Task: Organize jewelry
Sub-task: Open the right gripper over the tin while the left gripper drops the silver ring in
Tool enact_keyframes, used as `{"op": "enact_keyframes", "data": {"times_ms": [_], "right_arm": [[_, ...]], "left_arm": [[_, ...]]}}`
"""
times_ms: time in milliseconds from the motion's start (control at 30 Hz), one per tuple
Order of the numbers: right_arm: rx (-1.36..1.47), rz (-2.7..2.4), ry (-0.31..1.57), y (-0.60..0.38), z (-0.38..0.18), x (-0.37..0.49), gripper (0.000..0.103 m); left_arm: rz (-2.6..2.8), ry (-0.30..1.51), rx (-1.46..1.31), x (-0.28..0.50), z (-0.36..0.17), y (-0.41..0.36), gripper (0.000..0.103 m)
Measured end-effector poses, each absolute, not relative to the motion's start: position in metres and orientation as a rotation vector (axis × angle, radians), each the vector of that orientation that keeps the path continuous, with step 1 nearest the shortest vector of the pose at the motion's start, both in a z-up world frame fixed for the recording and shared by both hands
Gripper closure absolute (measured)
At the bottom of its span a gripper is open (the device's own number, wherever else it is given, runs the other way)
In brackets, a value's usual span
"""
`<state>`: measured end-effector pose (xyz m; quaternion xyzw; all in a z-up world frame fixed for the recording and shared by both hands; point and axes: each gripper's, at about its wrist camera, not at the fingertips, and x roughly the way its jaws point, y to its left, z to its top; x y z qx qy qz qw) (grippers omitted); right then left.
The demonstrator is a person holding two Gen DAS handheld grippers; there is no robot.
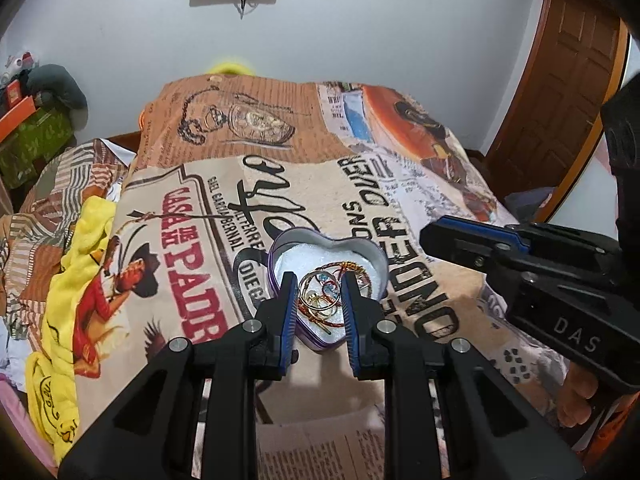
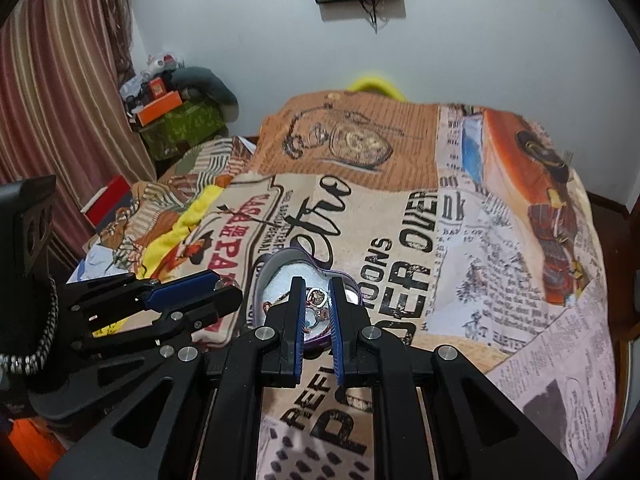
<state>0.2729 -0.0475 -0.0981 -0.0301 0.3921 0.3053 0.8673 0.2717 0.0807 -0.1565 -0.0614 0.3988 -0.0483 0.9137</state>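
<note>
A heart-shaped tin (image 1: pixel 370 258) with a white lining sits on the printed blanket. It holds rings, a gold hoop and red cords (image 1: pixel 326 296). My left gripper (image 1: pixel 319 280) is open, its fingers hanging over the tin's near edge, one on each side of the jewelry. My right gripper (image 2: pixel 315 286) is open a little less, its tips over the same tin (image 2: pixel 276 266), with a ring (image 2: pixel 316 298) seen between the fingers. Each gripper shows in the other's view, the right one (image 1: pixel 432 236) and the left one (image 2: pixel 224 284).
The printed blanket (image 1: pixel 400 184) covers the bed. Yellow cloth (image 1: pixel 68 280) lies at its left edge. A cluttered shelf with an orange box (image 2: pixel 160 106) stands by the striped curtain (image 2: pixel 56 120). A wooden door (image 1: pixel 560 92) is at the right.
</note>
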Motion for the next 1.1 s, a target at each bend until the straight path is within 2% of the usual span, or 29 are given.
{"op": "enact_keyframes", "data": {"times_ms": [467, 967, 1100], "right_arm": [[-0.071, 0.669, 0.959, -0.034, -0.131, 0.303, 0.093], [-0.086, 0.677, 0.984, -0.027, -0.138, 0.307, 0.093], [-0.093, 0.676, 0.998, -0.026, -0.139, 0.308, 0.089]], "left_arm": [[-0.111, 0.895, -0.131, 0.299, -0.190, 0.078, 0.082], [-0.121, 0.909, -0.126, 0.303, -0.192, 0.074, 0.082], [-0.115, 0.909, -0.125, 0.301, -0.191, 0.075, 0.076]]}}
